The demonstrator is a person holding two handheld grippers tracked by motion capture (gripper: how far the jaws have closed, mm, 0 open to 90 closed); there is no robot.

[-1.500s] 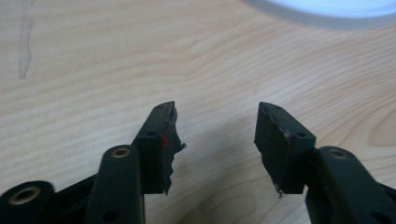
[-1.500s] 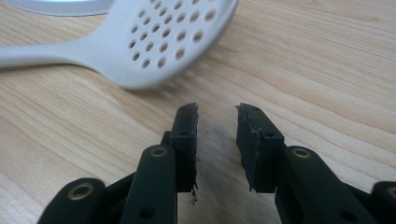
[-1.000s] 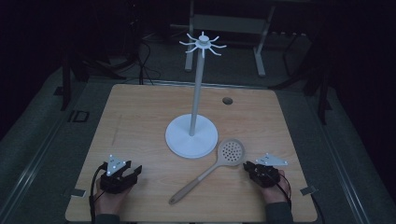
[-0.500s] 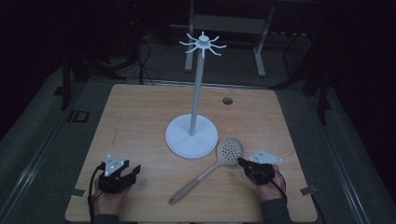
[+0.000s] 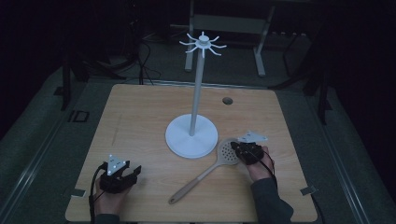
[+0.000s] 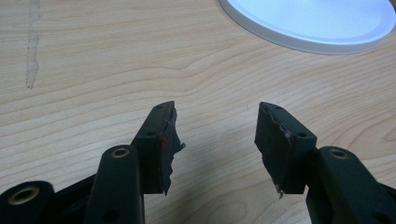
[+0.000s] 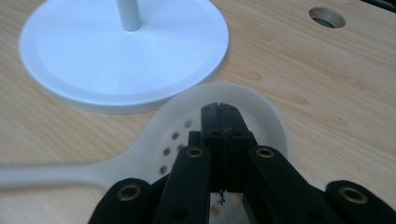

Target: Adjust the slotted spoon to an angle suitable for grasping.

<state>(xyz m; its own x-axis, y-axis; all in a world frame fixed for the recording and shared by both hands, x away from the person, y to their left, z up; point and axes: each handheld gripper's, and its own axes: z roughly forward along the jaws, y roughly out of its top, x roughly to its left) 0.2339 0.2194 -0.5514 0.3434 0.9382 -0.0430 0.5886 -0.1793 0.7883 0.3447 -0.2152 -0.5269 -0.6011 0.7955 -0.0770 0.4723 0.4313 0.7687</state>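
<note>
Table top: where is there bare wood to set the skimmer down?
Bare: the table's left half between the stand base and left gripper, plus the far strip by the cable hole. Crowded: front right, where skimmer, base and right gripper meet.

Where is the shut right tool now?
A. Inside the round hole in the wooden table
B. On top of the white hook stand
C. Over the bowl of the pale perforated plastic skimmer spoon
C: the right tool, its jaws together, sits over the perforated bowl of the pale plastic skimmer spoon, beside the white stand's round base.
</note>
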